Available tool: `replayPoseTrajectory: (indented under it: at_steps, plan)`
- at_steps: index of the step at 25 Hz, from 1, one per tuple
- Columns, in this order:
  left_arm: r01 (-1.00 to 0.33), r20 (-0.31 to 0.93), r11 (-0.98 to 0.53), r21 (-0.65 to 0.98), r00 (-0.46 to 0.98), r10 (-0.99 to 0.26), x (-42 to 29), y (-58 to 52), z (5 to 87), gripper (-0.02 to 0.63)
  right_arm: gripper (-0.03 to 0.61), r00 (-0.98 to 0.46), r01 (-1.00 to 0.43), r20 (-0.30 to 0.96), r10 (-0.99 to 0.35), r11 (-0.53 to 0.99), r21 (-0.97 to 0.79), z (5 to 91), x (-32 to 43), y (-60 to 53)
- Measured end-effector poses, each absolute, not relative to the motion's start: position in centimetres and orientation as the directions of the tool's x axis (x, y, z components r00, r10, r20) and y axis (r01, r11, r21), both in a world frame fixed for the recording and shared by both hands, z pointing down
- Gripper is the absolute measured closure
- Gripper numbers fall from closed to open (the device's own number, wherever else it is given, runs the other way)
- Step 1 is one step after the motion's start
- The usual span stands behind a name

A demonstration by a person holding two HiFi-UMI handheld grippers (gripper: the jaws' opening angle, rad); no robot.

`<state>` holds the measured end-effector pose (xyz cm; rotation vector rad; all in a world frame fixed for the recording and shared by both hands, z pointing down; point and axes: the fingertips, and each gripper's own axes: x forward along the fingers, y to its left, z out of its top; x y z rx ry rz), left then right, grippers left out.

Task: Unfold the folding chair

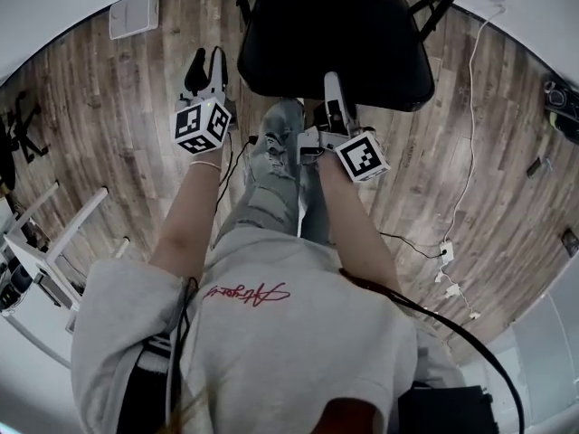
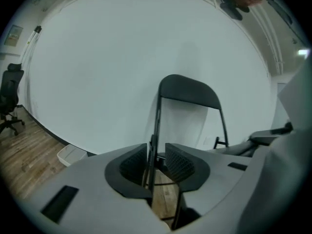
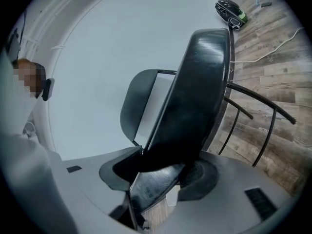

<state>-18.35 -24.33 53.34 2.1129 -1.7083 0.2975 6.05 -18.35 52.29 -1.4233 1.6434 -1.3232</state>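
The black folding chair stands in front of me, its padded seat [image 1: 335, 34] close to level in the head view. My left gripper [image 1: 206, 66] hangs to the left of the seat, apart from it. In the left gripper view its jaws [image 2: 156, 162] stand apart, and a thin frame tube [image 2: 157, 126] under the backrest [image 2: 187, 91] shows through the gap. My right gripper [image 1: 333, 93] reaches onto the seat's front edge. In the right gripper view the seat [image 3: 200, 96] fills the gap between the jaws [image 3: 163, 172], with the backrest [image 3: 139, 101] behind.
The person's legs in jeans [image 1: 276, 170] stand right before the chair. A white box [image 1: 134, 14] sits by the wall, a white cable [image 1: 470, 134] trails on the wood floor at right, and a white rack [image 1: 45, 242] stands at left. An office chair [image 2: 9, 96] is far left.
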Motion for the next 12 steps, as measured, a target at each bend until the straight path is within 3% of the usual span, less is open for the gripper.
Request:
replayPoseTrajectory:
  at_steps: [2, 3, 12]
  plan:
    - [-0.957, 0.399, -0.233, 0.174, 0.285, -0.872, -15.5, -19.2, 52.3, 0.552, 0.362, -0.281, -0.361, 0.124, -0.952, -0.015, -0.932, 52.8, 5.8, -17.3]
    - [-0.948, 0.390, -0.266, 0.175, 0.315, -0.865, -13.9, -17.1, 51.9, 0.565, 0.365, -0.285, -0.362, 0.103, -0.953, 0.008, -0.932, 53.0, 5.7, -16.9]
    - [-0.867, 0.361, -0.430, 0.250, 0.496, -0.790, -4.9, -9.0, 53.9, 0.578, 0.368, -0.302, -0.344, 0.023, -0.953, 0.087, -0.935, 57.5, 5.2, -11.9]
